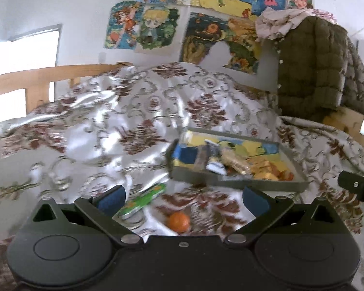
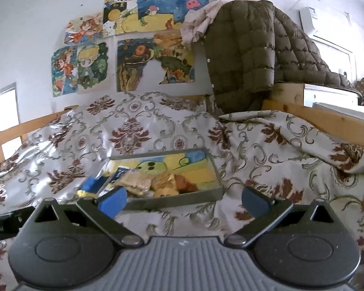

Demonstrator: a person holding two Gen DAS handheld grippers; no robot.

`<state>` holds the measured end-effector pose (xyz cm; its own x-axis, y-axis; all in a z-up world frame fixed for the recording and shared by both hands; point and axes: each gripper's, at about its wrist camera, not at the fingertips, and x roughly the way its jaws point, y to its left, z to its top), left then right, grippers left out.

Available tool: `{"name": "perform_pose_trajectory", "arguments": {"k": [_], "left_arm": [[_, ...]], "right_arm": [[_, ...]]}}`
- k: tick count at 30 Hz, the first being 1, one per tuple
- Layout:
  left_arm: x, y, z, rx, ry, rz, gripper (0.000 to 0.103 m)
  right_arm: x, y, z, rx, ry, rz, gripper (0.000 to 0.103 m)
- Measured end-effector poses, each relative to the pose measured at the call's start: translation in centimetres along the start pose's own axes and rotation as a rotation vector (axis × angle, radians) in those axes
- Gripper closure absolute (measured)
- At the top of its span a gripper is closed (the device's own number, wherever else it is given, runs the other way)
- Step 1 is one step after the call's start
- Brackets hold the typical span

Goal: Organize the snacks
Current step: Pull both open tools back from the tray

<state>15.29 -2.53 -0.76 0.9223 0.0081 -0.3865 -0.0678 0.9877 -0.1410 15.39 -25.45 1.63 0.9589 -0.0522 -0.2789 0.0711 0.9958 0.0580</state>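
A grey tray (image 1: 237, 181) with a cartoon picture on its floor lies on the bed cover and holds several wrapped snacks (image 1: 233, 161). It also shows in the right wrist view (image 2: 177, 197), with golden snack packets (image 2: 157, 181) inside. In the left wrist view a green snack packet (image 1: 143, 202) and a small orange fruit (image 1: 179, 222) lie on the cover in front of the tray. My left gripper (image 1: 183, 197) is open and empty, above these two. My right gripper (image 2: 184, 200) is open and empty, just in front of the tray's near wall.
The flowered satin bed cover (image 1: 109, 126) is rumpled, with a raised fold at right (image 2: 291, 131). A wooden bed frame (image 1: 36, 77) runs behind. A quilted olive jacket (image 2: 250, 53) hangs at the back right. Posters (image 2: 109, 58) cover the wall. The right gripper's edge (image 1: 356, 186) shows at right.
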Motion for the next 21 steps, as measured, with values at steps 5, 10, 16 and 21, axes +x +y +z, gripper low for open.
{"name": "perform_pose_trajectory", "arguments": {"k": [5, 10, 16, 21], "left_arm": [[-2.3, 1.2, -0.4, 0.018, -0.011, 0.056, 0.001], [-3.9, 2.5, -0.4, -0.042, 0.017, 0.101, 0.001], [-5.0, 3.2, -0.6, -0.071, 0.037, 0.141, 0.001], [-5.6, 3.6, -0.8, -0.09, 0.057, 0.15, 0.001]], "right_arm": [[-1.9, 1.1, -0.8, -0.037, -0.004, 0.032, 0.0], [-3.3, 2.1, -1.9, -0.049, 0.024, 0.058, 0.0], [-4.6, 2.6, -2.8, -0.062, 0.052, 0.067, 0.0], [-5.0, 2.2, -3.2, -0.02, 0.089, 0.068, 0.0]]}}
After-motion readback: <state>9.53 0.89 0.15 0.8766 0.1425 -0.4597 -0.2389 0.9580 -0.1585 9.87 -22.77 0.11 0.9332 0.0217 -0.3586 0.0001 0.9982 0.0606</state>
